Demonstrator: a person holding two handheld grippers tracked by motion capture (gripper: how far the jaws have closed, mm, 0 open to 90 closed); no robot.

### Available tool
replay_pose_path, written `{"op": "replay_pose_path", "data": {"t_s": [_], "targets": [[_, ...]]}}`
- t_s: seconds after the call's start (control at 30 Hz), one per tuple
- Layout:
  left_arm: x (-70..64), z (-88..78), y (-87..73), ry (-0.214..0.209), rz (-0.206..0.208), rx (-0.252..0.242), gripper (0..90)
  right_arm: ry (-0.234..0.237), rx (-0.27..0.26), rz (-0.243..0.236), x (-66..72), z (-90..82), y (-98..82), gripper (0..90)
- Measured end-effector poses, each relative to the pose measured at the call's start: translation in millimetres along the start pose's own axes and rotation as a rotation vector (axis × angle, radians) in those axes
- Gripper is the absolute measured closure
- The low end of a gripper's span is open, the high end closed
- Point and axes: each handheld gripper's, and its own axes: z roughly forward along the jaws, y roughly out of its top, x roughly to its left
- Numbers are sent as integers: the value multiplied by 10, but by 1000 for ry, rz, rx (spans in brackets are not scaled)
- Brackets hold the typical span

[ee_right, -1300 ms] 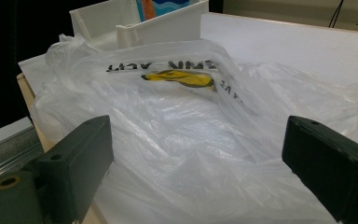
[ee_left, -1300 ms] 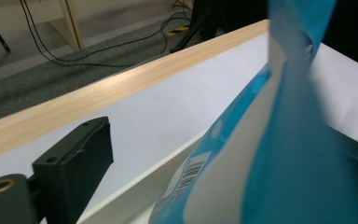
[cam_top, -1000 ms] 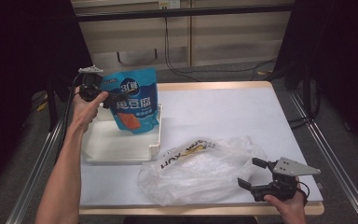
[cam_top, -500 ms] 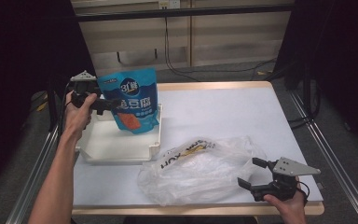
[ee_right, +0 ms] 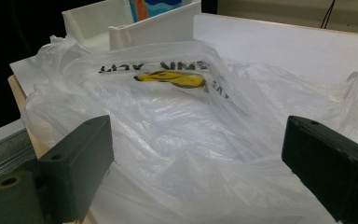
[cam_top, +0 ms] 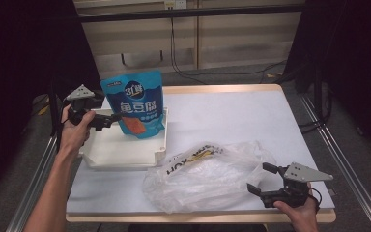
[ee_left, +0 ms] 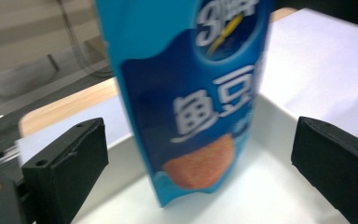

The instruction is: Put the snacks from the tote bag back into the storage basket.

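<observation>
Our left gripper (ee_left: pixel 200 154) is spread wide; the blue fish-tofu pouch (cam_top: pixel 136 104) stands upright in the white tray (cam_top: pixel 125 154), dead ahead between the jaws, touching neither.

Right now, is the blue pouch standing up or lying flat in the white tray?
Standing up. The blue pouch rises tall from its bottom edge in the white tray, and the left gripper is open beside it.

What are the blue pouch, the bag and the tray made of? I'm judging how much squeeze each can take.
Blue pouch: seemingly glossy printed plastic film; it shows sheen and stands in the tray. Bag: thin translucent plastic, crinkled, with the table showing through. Tray: apparently rigid white plastic with a matte finish and straight moulded walls, though coated board can't be excluded.
</observation>
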Motion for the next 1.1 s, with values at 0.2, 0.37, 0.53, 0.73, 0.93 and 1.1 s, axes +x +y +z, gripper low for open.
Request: {"op": "replay_pose_path", "data": {"t_s": [0.2,0.37,0.53,0.73,0.93,1.1], "targets": [[-100,-126,-124,-3,1,-40,30,-7,0,4,-2,1,1,87],[-215,-209,-250,-7,0,-70,31,-10,-5,1,-5,-9,4,87],[-311,-238,-390,-1,0,-77,30,-12,-8,10,-11,-17,5,87],[-484,-277,-537,17,21,-49,32,-21,-10,10,-18,-42,6,88],[-606,-372,-665,61,9,-74,38,-21,-13,6,-20,-50,7,88],[-726,-451,-828,36,8,-70,39,-18,-16,6,-23,-48,7,88]]}}
